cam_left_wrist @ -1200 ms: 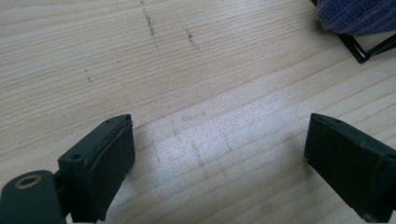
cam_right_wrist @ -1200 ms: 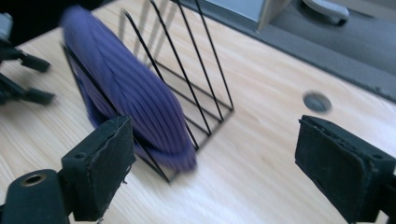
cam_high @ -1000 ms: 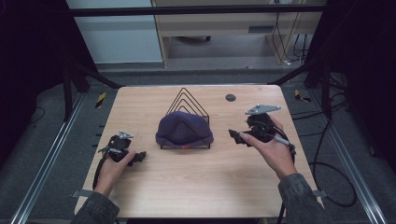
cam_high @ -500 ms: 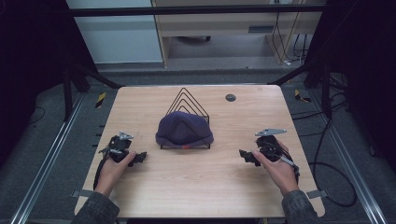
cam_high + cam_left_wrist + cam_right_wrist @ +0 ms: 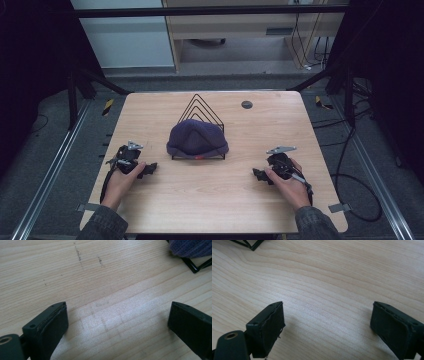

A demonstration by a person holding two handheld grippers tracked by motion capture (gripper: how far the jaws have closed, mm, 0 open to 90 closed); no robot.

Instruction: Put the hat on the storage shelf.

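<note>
The purple beanie (image 5: 197,140) sits draped over the black wire rack (image 5: 201,111) at mid-bench (image 5: 225,200), so the hanging looks done. The left gripper (image 5: 148,170) rests left of the rack and the right gripper (image 5: 257,174) right of it, both with jaws spread and empty. Since a second ago the right gripper has dropped back from beside the rack toward the near edge; the left has stayed.

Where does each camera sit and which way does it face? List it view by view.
High view: above the person's side, looking forward and down on the table; forearms, left claw, right claw show.
Left gripper view: on the left claw, facing wood and the hat; open jaws show.
Right gripper view: on the right claw, facing wood; open jaws show.
Shared: all three views show the wire rack.
</note>
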